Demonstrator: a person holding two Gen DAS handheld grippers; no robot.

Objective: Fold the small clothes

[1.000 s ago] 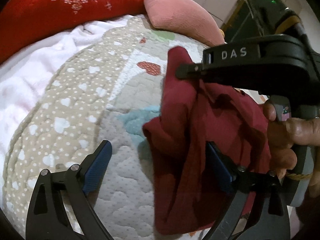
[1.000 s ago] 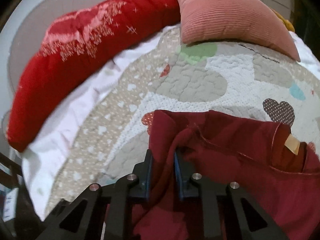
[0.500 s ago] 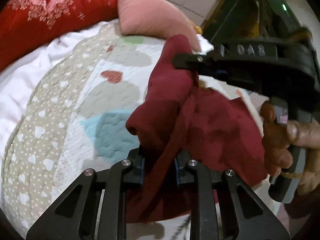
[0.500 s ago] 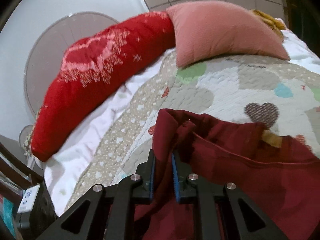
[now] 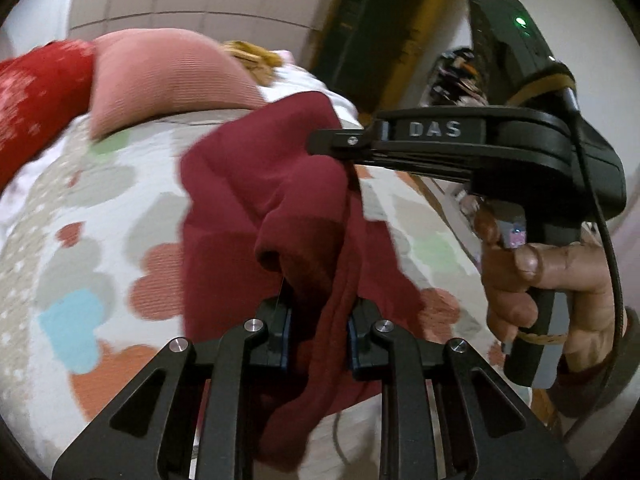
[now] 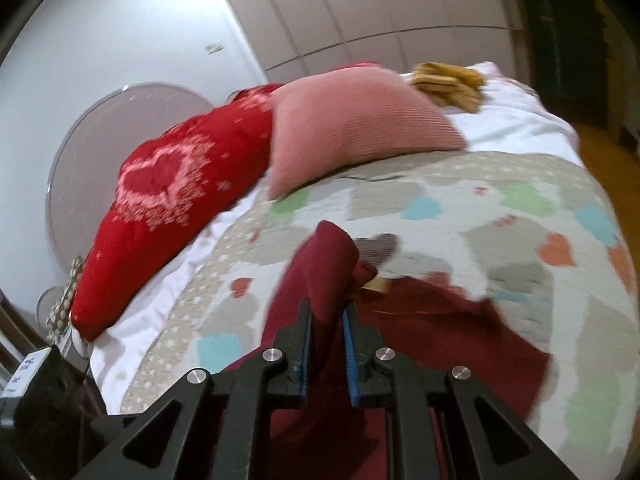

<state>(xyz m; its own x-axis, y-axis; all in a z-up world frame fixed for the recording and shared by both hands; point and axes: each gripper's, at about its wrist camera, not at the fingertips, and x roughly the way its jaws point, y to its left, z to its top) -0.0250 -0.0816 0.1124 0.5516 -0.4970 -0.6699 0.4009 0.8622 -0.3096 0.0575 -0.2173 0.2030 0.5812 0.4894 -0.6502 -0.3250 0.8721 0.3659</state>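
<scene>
Above the middle of the heart-patterned quilt (image 6: 460,200), raised off the bed: dark red garment (image 5: 256,184), bunched, lower part trailing onto the quilt. Left gripper (image 5: 318,334) clamped on one fold, right gripper (image 6: 326,346) clamped on another. Pink cushion (image 6: 352,120) and red pillow (image 6: 172,208) along the far edge.

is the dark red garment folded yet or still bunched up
Bunched, not folded: the dark red garment hangs crumpled between the left gripper and right gripper, both clamped on it above the quilt.
</scene>
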